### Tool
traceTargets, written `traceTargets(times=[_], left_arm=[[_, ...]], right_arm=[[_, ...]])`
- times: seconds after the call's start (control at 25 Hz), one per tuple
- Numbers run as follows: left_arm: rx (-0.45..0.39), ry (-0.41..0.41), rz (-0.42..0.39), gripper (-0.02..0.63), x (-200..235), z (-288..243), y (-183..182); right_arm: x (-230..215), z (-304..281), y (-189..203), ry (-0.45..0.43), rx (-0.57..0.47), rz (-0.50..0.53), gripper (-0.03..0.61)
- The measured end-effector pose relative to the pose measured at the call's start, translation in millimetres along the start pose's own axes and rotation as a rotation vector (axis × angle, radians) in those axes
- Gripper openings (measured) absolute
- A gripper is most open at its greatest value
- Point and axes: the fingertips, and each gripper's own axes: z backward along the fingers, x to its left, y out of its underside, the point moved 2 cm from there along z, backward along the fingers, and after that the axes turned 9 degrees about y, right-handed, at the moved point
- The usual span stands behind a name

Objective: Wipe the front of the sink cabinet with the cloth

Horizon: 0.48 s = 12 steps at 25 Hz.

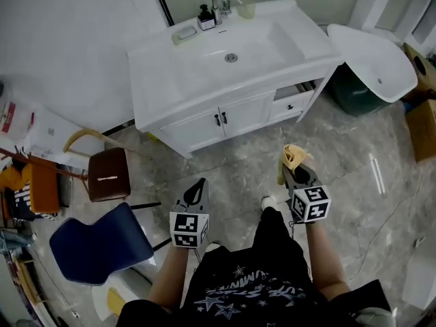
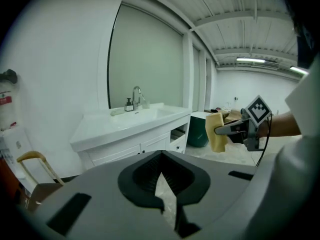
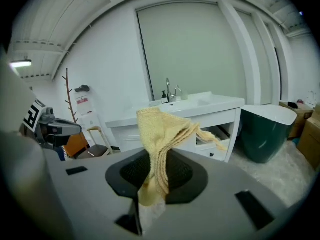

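The white sink cabinet (image 1: 204, 125) stands ahead against the wall, its two doors closed. It also shows in the left gripper view as cabinet (image 2: 125, 151) and in the right gripper view as cabinet (image 3: 125, 134). My right gripper (image 1: 298, 171) is shut on a yellow cloth (image 1: 291, 159), held in the air well short of the cabinet. The cloth (image 3: 162, 129) sticks up bunched from the right gripper (image 3: 159, 156). My left gripper (image 1: 199, 186) hangs shut and empty to the left, also away from the cabinet. From the left gripper (image 2: 161, 158) I see the cloth (image 2: 216, 131).
A brown stool (image 1: 109, 174) and a blue chair (image 1: 99, 244) stand at the left. A green bin (image 1: 354, 90) with a white lid (image 1: 375, 60) sits right of the cabinet, beside a cardboard box (image 1: 422, 125). A faucet (image 1: 218, 2) and soap bottle (image 1: 206, 18) sit on the basin.
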Motion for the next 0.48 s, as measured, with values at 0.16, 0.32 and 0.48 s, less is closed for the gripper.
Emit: traceTargets(times=[0.16,0.32,0.48], left_arm=[[-0.031,-0.048,0.046,0.014,-15,-59,-35],[-0.041,-0.108,0.125,0.014,-17,-96,-26],[-0.018,-0.159,0.232,0.015,-4,-128,11]], right_arm=[[-52,-57,-17,-0.071,0.046,0.015,0.081],[-60,-112,-15,-0.179,0.098,0.117,0.081],[-48,-155,0,-0.246,0.119,0.159,0.081]])
